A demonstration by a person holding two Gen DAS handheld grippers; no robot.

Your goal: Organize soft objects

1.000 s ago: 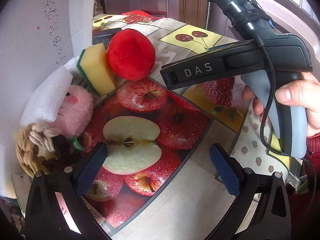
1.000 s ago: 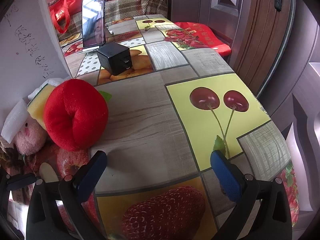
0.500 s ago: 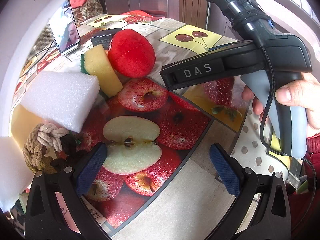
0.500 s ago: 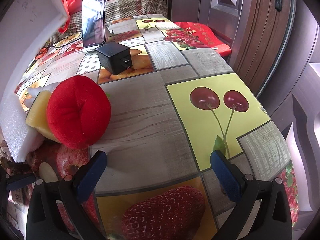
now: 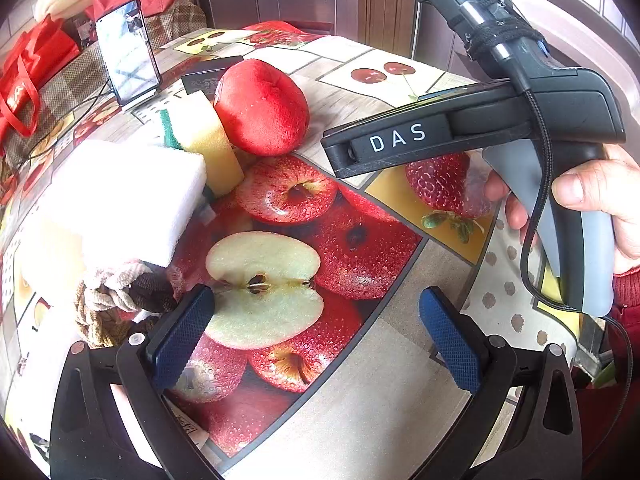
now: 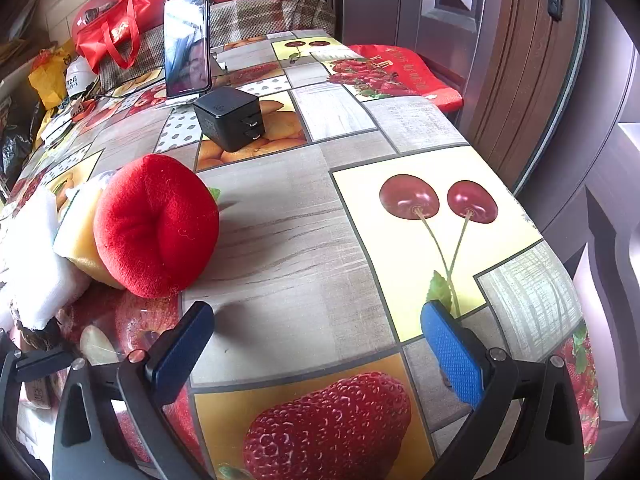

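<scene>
Left gripper was held with jaws spread wide, nothing between them. Right gripper, gripped by the right hand, likewise gaped.

Red plush apple touching upright yellow-green sponge; white foam block beside; rope knot toy below.

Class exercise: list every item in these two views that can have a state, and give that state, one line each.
left gripper: open, empty
right gripper: open, empty
red plush fruit: on the table, against the sponge
yellow sponge: on edge, tilted
white foam block: lying flat
phone: upright, screen lit
</scene>
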